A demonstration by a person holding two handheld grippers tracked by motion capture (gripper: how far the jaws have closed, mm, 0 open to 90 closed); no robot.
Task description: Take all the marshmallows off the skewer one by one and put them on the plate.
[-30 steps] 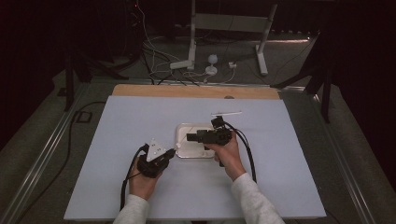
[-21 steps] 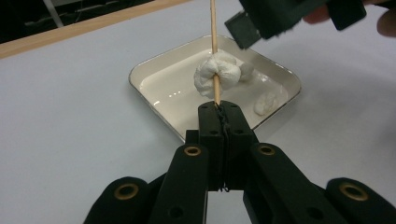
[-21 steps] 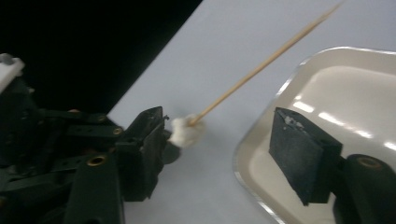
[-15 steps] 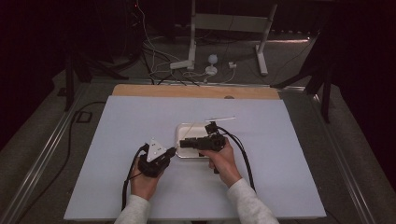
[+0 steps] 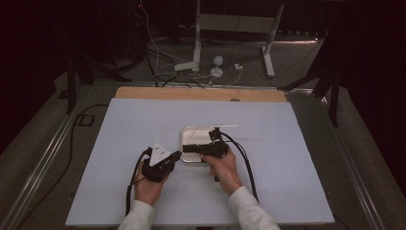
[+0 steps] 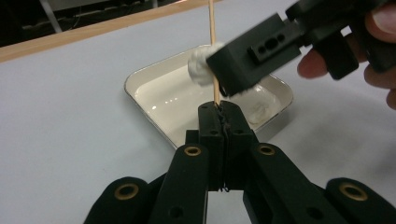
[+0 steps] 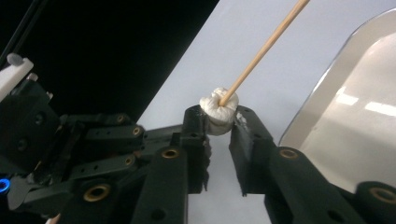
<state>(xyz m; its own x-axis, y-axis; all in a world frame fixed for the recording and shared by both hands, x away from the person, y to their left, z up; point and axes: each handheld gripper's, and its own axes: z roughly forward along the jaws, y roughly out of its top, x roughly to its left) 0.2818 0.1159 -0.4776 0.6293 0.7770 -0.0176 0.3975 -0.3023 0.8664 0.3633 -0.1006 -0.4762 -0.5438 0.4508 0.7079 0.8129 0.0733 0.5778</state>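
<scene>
With your left gripper [image 6: 219,114] clenched on the skewer [image 6: 213,51] over the tray [image 6: 149,86], keep your right gripper [image 7: 219,122], its jaws just closing around the marshmallow [image 7: 218,109], squeezing gently while you slide it straight along.

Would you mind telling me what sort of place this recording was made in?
Probably a lab or recording studio rather than a kitchen: a white-covered table against dark curtains, loose cables and a metal stand on the floor behind.

We find no readable text, label, brand, number or sign on any surface in these views; nothing legible stands anywhere.
</scene>
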